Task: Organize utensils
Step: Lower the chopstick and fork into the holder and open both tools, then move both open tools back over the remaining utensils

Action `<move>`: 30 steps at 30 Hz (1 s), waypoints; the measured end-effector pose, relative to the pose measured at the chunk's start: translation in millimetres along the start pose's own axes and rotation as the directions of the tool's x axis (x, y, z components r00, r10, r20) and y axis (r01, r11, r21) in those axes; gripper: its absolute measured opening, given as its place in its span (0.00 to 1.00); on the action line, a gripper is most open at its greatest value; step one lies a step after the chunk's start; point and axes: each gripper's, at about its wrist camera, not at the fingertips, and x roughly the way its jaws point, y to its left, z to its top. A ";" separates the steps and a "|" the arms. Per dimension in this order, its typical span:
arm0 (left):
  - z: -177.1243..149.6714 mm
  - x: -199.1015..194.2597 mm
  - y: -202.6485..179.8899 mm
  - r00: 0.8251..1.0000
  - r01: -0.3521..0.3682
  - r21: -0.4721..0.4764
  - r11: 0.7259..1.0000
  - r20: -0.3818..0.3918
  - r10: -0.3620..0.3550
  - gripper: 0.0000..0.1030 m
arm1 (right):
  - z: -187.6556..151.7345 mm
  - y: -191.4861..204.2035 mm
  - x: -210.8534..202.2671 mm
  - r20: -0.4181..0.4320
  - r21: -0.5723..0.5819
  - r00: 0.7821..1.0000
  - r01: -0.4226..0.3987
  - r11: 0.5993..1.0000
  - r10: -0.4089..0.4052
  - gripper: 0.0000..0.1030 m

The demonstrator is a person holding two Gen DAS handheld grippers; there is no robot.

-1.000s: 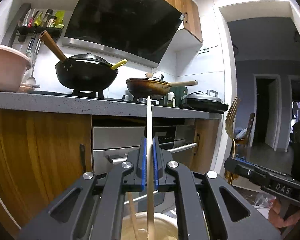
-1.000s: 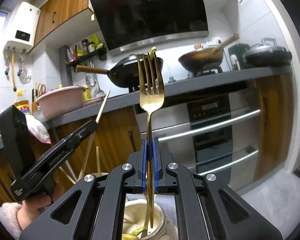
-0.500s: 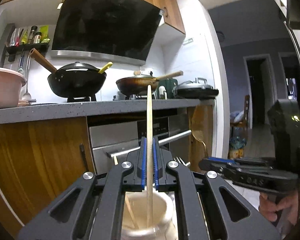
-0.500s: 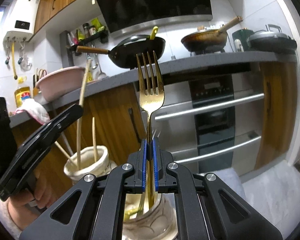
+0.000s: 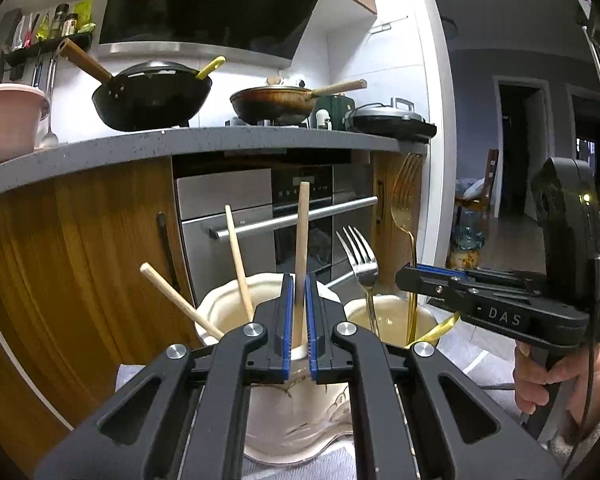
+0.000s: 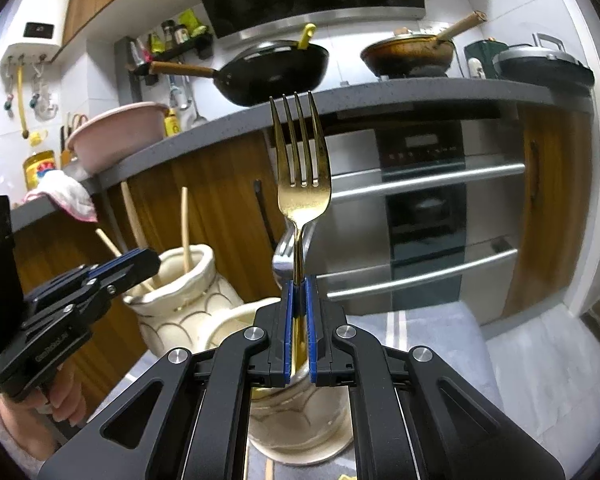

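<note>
My left gripper (image 5: pixel 297 286) is shut on a wooden chopstick (image 5: pixel 301 236) that stands upright in a cream ceramic holder (image 5: pixel 284 412). Two more chopsticks (image 5: pixel 238 264) lean in that holder. My right gripper (image 6: pixel 299 288) is shut on a gold fork (image 6: pixel 300 168), tines up, its handle down inside a second cream holder (image 6: pixel 300 420). A silver fork (image 5: pixel 360 264) stands in that second holder (image 5: pixel 392 316) too. In the right wrist view the left gripper (image 6: pixel 140 258) shows over the chopstick holder (image 6: pixel 184 300).
Both holders stand on a grey striped cloth (image 6: pixel 428 332). Behind are wooden cabinets (image 5: pixel 72 248), an oven (image 6: pixel 424 208) and a grey counter (image 5: pixel 204 142) with a black wok (image 5: pixel 152 96), a brown pan (image 5: pixel 276 102) and a pink basin (image 6: pixel 116 132).
Both grippers have moved down. The chopstick has sunk into its holder and the gold fork's handle into the other holder. Both holders now show much more fully.
</note>
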 end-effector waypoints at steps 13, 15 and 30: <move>-0.4 -2.6 0.9 1.000 0.005 -0.010 1.000 0.004 -0.005 0.19 | -0.4 -3.4 -2.6 0.008 0.008 1.000 0.012 1.000 -0.012 0.24; -1.2 -2.6 0.3 1.000 -0.003 -0.008 1.000 0.004 0.003 0.21 | -0.3 -3.3 -3.6 0.012 0.007 1.000 0.013 1.000 -0.013 0.27; 1.7 -20.0 1.0 0.995 -0.056 -0.035 0.998 0.081 0.059 0.71 | 7.4 -13.4 -23.2 0.091 0.056 0.996 -0.005 0.998 0.000 0.87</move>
